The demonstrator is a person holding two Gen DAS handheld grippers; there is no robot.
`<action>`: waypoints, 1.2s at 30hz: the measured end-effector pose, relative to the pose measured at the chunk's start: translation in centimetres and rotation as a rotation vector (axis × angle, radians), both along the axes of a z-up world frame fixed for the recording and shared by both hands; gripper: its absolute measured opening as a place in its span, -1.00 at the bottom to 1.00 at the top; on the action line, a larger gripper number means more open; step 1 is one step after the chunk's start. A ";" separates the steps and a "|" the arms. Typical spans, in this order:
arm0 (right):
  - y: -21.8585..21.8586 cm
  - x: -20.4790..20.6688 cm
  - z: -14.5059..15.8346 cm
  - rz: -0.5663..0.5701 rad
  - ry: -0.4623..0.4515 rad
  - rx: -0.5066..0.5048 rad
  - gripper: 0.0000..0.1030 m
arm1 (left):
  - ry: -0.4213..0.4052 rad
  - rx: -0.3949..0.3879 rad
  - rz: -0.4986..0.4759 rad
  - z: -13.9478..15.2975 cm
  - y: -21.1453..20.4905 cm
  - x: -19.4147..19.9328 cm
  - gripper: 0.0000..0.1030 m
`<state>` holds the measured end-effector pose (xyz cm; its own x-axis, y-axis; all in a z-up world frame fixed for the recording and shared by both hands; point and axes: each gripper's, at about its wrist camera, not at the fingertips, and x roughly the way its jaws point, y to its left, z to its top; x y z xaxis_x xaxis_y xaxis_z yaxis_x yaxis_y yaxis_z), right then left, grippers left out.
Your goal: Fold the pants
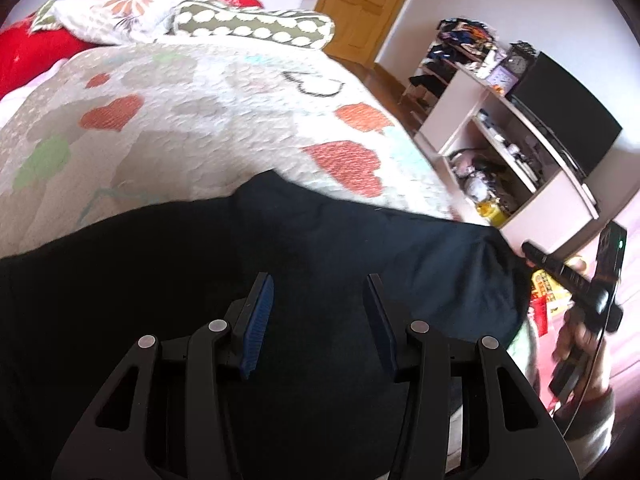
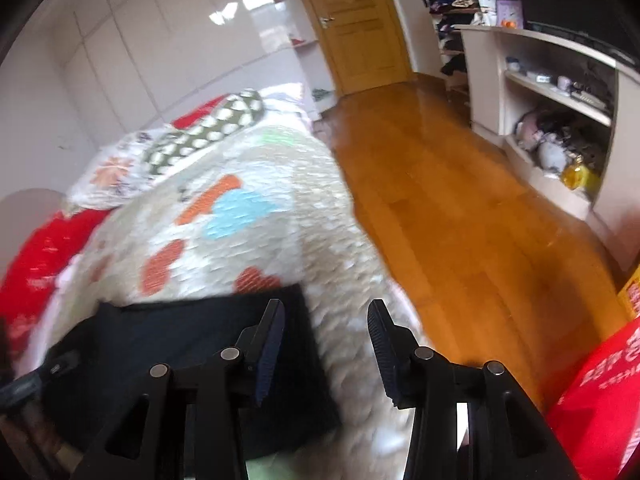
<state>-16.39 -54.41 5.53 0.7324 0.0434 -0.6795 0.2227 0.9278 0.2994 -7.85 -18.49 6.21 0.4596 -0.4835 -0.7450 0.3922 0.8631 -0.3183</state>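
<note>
Dark navy pants (image 1: 320,248) lie spread on a quilted bedspread (image 1: 192,128) with heart patches. My left gripper (image 1: 320,280) hovers over the middle of the pants, its jaws open with nothing gripped between the blue pads (image 1: 256,320). In the right wrist view the pants (image 2: 180,344) show a straight folded edge at the bed's right side. My right gripper (image 2: 326,308) is open above that edge; its left finger is over the cloth, its right finger over the bedspread (image 2: 248,208). A hand holding the right gripper's handle (image 1: 576,280) appears at the right of the left wrist view.
Pillows (image 1: 132,4) and a red cushion (image 1: 36,56) lie at the bed's head. A wooden floor (image 2: 460,208) runs along the bed's right side toward a door (image 2: 356,20). A shelf unit (image 2: 560,120) with clutter and a dark screen (image 1: 568,116) stands opposite. A red bag (image 2: 600,392) sits near right.
</note>
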 end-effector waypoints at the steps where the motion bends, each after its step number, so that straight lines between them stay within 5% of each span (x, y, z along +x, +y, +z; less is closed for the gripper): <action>1: 0.6 -0.1 -0.3 0.024 0.016 -0.026 -0.19 | 0.001 -0.004 -0.011 0.1 -0.6 0.0 -0.10; 5: 1.2 0.4 -3.1 -0.014 0.145 -0.127 -0.19 | 0.013 -0.003 -0.071 0.1 -3.4 0.1 -0.10; 11: -0.5 -1.8 -1.8 -0.051 0.097 -0.020 -0.19 | 0.019 0.045 -0.128 -0.8 -6.9 0.3 -0.10; 22: 1.1 -4.6 -1.7 0.051 0.078 0.171 -0.08 | 0.004 0.092 -0.208 -1.0 -12.4 1.2 -0.10; 28: 0.8 -4.7 -2.6 0.045 0.063 0.232 -0.02 | 0.003 0.121 -0.272 -1.5 -15.5 2.2 0.00; 30: 0.7 -4.5 -2.8 0.044 0.054 0.252 0.03 | 0.009 0.121 -0.289 -1.6 -16.3 2.6 0.21; 36: 0.5 -3.2 -3.3 0.032 0.031 0.300 0.21 | 0.004 0.110 -0.312 -1.7 -18.0 3.3 0.21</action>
<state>-19.60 -53.95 2.25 0.7068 0.2681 -0.6547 0.2084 0.8054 0.5549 -4.59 -36.47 4.49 0.2988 -0.5175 -0.8018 0.6424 0.7304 -0.2320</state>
